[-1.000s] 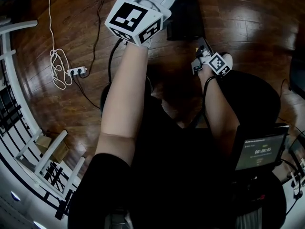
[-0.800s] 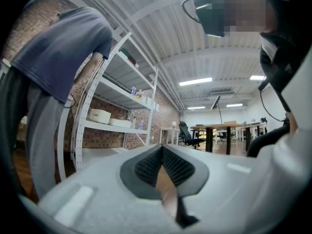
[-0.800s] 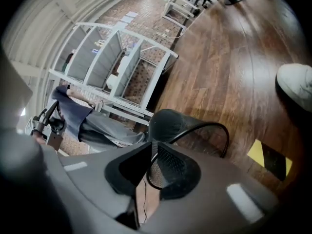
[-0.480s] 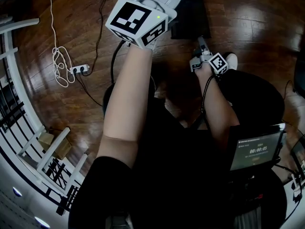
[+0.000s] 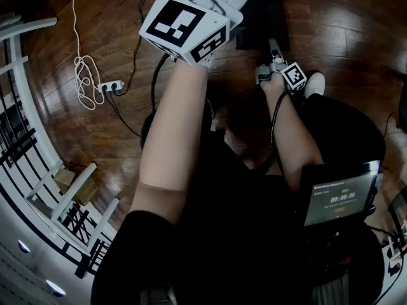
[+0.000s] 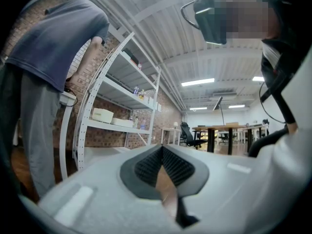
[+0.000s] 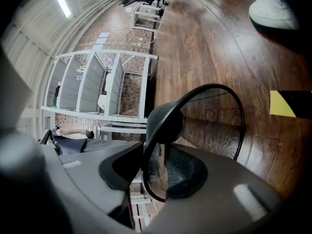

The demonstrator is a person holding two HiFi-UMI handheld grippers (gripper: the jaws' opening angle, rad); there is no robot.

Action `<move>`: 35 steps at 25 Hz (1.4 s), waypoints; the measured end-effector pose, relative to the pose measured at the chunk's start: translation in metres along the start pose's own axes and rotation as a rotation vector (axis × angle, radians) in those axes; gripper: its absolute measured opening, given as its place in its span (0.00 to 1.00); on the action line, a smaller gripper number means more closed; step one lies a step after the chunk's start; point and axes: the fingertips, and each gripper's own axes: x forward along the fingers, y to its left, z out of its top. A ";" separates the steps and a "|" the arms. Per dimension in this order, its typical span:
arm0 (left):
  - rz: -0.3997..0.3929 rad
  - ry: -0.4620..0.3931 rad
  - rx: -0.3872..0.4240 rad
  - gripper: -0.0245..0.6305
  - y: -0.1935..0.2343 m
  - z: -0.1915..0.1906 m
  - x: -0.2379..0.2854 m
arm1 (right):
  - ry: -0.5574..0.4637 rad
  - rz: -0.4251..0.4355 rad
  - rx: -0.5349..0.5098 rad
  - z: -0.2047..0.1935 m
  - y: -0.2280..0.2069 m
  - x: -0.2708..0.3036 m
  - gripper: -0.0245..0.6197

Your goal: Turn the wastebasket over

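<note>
The black wire-mesh wastebasket rests tilted on the wood floor, its mouth turned toward my right gripper view. In the head view it is a dark shape beyond my right hand. My right gripper straddles the basket's rim, with the mesh wall between the jaws. The jaws are opening, and a gap shows beside the left pad. In the head view that gripper points at the basket. My left gripper is shut on nothing, held high and level, away from the basket. Its marker cube fills the top of the head view.
A white shoe and a yellow patch lie on the floor beyond the basket. A power strip with a white cable sits at left, near a white rack. Before the left gripper stand a person in grey and white shelving.
My right gripper has rolled and shifted a little toward the basket. The left gripper's cube has risen slightly closer to the head camera.
</note>
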 end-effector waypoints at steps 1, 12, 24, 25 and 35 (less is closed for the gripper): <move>0.001 0.001 -0.001 0.04 0.001 -0.001 0.000 | -0.004 0.006 -0.003 0.001 0.001 0.002 0.21; 0.007 0.015 -0.003 0.04 0.005 -0.005 -0.003 | 0.094 0.006 -0.154 -0.003 0.029 0.014 0.05; 0.009 -0.018 0.014 0.04 0.016 -0.021 -0.006 | 0.268 -0.020 -0.374 0.027 0.063 0.031 0.05; 0.012 -0.019 0.012 0.04 0.018 -0.023 -0.006 | 0.309 -0.014 -0.443 0.030 0.069 0.036 0.05; 0.049 -0.053 0.008 0.04 0.033 -0.025 -0.008 | 0.826 0.010 -1.274 0.031 0.104 0.067 0.05</move>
